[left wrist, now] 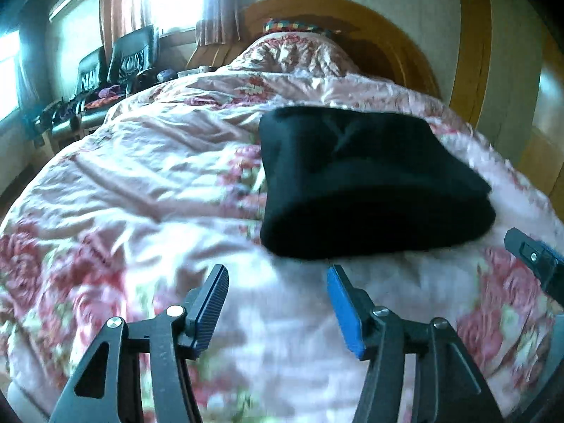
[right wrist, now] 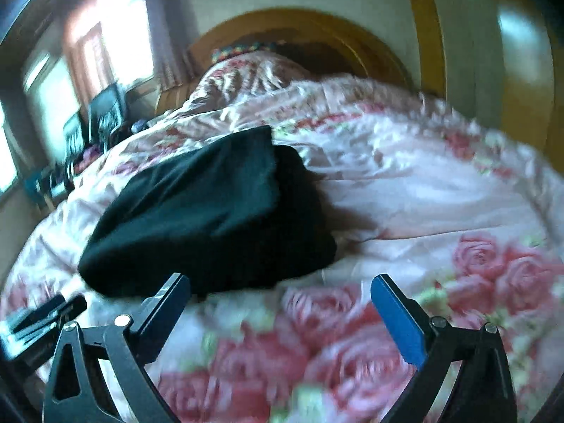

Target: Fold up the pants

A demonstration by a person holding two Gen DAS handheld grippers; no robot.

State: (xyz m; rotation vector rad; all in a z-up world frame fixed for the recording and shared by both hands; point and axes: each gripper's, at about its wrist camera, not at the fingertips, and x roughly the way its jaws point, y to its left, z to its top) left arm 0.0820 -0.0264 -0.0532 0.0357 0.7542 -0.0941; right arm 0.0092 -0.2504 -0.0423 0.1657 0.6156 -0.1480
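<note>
In the left wrist view, the black pants (left wrist: 373,183) are seen lying folded into a compact, thick bundle on the floral quilt (left wrist: 148,183) of the bed, toward the right side of the frame. The left gripper (left wrist: 278,305) is held above the quilt, just short of the bundle's near edge, with its jaws spread wide and nothing between them. Part of the right gripper (left wrist: 535,264) is visible at the right edge, near the bundle's right corner. A curved wooden headboard (left wrist: 405,46) is seen behind the bedding, and 2 dark chairs (left wrist: 116,60) stand at the left beside a bright window.

In the right wrist view, the pants (right wrist: 211,211) are found left of centre on the quilt (right wrist: 440,183), a folded upper layer resting on a darker lower one. The right gripper (right wrist: 282,312) is released, its jaws wide apart and empty, the left finger lying just at the bundle's near edge. The left gripper (right wrist: 46,313) is glimpsed at the lower left. The picture is blurred.
</note>
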